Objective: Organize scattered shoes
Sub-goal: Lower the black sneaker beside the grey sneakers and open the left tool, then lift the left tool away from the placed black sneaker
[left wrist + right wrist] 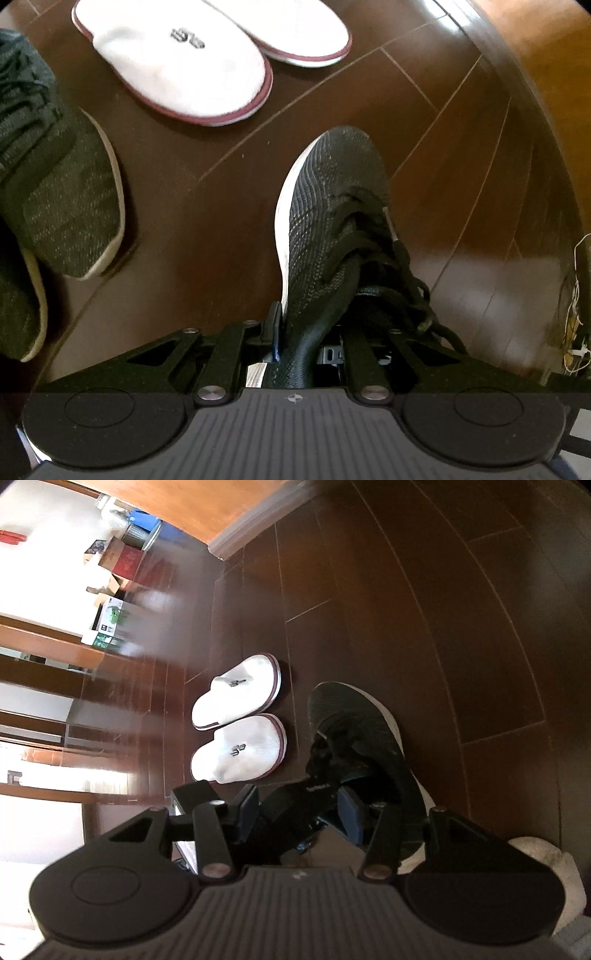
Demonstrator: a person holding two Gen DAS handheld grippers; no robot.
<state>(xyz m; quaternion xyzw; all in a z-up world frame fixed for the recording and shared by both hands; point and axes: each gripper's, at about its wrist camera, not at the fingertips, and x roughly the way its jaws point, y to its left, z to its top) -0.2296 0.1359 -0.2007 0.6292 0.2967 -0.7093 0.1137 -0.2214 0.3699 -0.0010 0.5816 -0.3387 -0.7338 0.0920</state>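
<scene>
The black knit sneaker point(332, 206) sits between the fingers of the left claw point(310, 332), which is clenched on the padded collar at the shoe's heel, toe pointing away over the dark wood floor point(443, 184); whether the sole rests on the boards or hangs just above them cannot be told. The right claw point(299, 808) is also in a black sneaker's opening point(354, 731), its blue pads standing either side of a black pull strap point(295, 797) with a gap on both sides, so it looks released rather than gripping, though the blur leaves some doubt. As for progress, one pair looks settled: the two white slippers point(236, 734) with maroon edging lie side by side, toes the same way, just beside the sneaker. What seems left is to set the held sneaker down next to its mate and to square up the green-grey knit shoes point(66, 192). Those shoes show only in the left wrist view, at its left edge, one overlapping the other, well apart from the held sneaker. The right wrist view alone shows the slippers as a whole neat pair, plus the room beyond: an orange-brown wooden panel point(207, 506), cardboard boxes point(114, 561) along a bright wall and a white cloth-like thing point(554, 867) at the lower right
</scene>
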